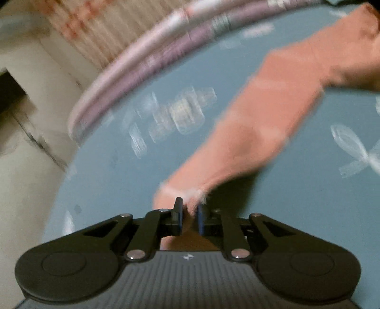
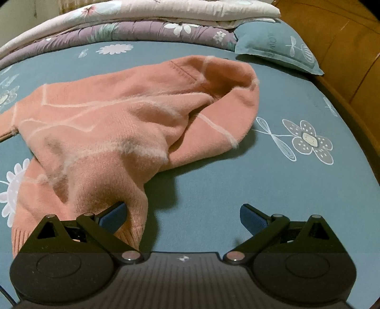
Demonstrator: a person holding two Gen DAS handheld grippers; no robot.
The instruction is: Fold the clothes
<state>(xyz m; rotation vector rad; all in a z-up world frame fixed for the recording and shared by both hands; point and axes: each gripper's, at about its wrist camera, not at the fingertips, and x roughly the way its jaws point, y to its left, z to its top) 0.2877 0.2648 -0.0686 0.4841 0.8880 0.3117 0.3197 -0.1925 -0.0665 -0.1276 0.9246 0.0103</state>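
A: Surroundings first. Landmark is the pink sweater [image 2: 114, 123], lying crumpled on the blue flowered bedsheet [image 2: 273, 190].

B: Noted. Beyond the sweater, at the far edge of the bed, a stack of folded quilts [image 2: 147, 21], purple under pale. To the far right of the sweater, a blue pillow [image 2: 280, 52], then the wooden bed frame [image 2: 344, 47].

A: Anything in the way?

B: Sheet right of the sweater is bare. Left wrist view is motion-blurred; a pale wall [image 1: 21, 190] shows past the bed edge.

A: Left gripper [image 1: 190, 214]?

B: Angled down at the sheet, jaws clenched on the cuffed end of the sweater's sleeve [image 1: 249, 123], cloth pinched between the blue pads. The sleeve stretches away up and to the right.

A: Right gripper [image 2: 182, 216]?

B: Tilted down near the sweater's near edge, jaws spread wide, grasping nothing. Its left finger [image 2: 114, 215] sits against the ribbed hem; the right finger [image 2: 253, 217] is over bare sheet.
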